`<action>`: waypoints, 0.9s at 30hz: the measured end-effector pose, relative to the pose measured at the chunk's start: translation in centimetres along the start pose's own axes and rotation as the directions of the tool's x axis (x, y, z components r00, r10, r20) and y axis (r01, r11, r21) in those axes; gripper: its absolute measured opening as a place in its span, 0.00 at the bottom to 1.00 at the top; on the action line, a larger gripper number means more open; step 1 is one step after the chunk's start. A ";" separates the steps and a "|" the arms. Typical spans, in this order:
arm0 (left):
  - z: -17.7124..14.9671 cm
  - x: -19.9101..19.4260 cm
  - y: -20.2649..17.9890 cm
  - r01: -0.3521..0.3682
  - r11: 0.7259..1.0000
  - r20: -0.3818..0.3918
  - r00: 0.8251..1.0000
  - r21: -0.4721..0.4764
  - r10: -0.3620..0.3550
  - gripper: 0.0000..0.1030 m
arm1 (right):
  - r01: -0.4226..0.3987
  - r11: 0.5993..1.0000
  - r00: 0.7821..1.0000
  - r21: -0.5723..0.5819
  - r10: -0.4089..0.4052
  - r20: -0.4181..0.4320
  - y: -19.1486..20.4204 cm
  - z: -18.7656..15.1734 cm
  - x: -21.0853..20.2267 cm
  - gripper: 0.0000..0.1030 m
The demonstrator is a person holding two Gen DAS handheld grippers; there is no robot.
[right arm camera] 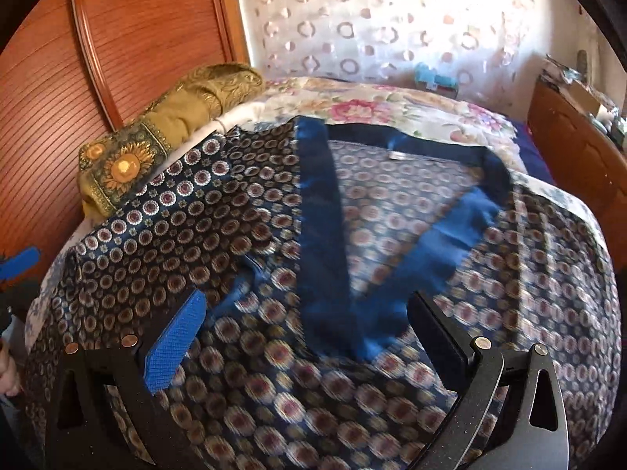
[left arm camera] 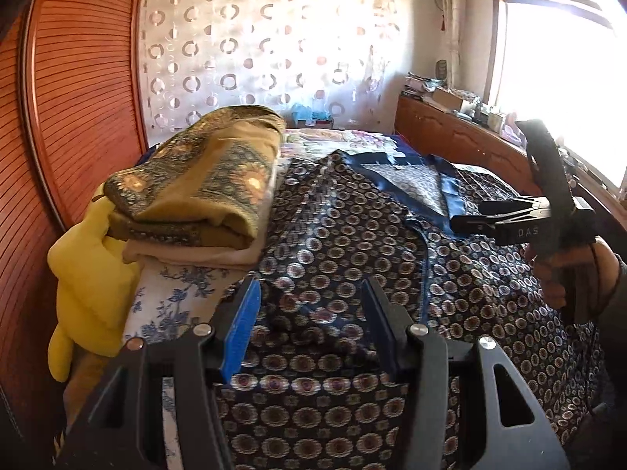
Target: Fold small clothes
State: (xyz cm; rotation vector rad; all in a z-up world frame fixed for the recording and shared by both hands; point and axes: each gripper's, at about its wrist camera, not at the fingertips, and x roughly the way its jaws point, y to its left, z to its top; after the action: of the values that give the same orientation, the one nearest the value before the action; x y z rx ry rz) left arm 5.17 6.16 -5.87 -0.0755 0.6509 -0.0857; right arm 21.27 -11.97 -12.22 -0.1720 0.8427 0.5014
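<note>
— two grippers over it and neither has any cloth yet. the left gripper [left arm camera: 311,327] has its jaws about half spread with nothing between them, and the right gripper [right arm camera: 313,337] is spread wide, also bare

— where's the garment exactly?

— the patterned robe [right arm camera: 235,243] lies front-up across the bed [right arm camera: 392,98], its plain blue lapel band [right arm camera: 317,211] open in a v, the collar towards the curtain. just beside it, by the wooden wardrobe [left arm camera: 78,98], sits a folded stack [left arm camera: 203,196] with a mustard piece on top

— looks slippery to me

— i'd say so: thin, shiny, satin-like, light and quite limp. i reckon a fold will slide off itself unless it's laid down flat, and a pinch in the middle would only bunch it

— so where would you take it?

— at the edges. the lapel band looks doubled and firmer, so that, or a shoulder seam on each side, and pull it taut between the two before folding over
</note>
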 end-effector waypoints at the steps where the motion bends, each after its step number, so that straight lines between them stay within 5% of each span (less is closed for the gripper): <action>1: 0.1 0.1 -0.3 0.002 1.000 -0.002 1.000 0.003 -0.002 0.52 | 0.002 1.000 1.000 0.001 -0.002 -0.002 -0.2 -0.2 0.0 1.00; 27: 0.2 -1.5 -5.4 0.072 0.995 0.030 0.997 0.074 -0.074 0.52 | 0.095 0.993 0.991 -0.066 -0.100 -0.088 -0.5 -2.3 2.1 1.00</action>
State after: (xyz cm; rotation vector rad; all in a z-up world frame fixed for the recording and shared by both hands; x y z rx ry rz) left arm 3.79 1.00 -4.23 -0.0304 0.6112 -0.1784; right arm 21.12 -12.45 -15.31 -0.2931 0.9042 0.4304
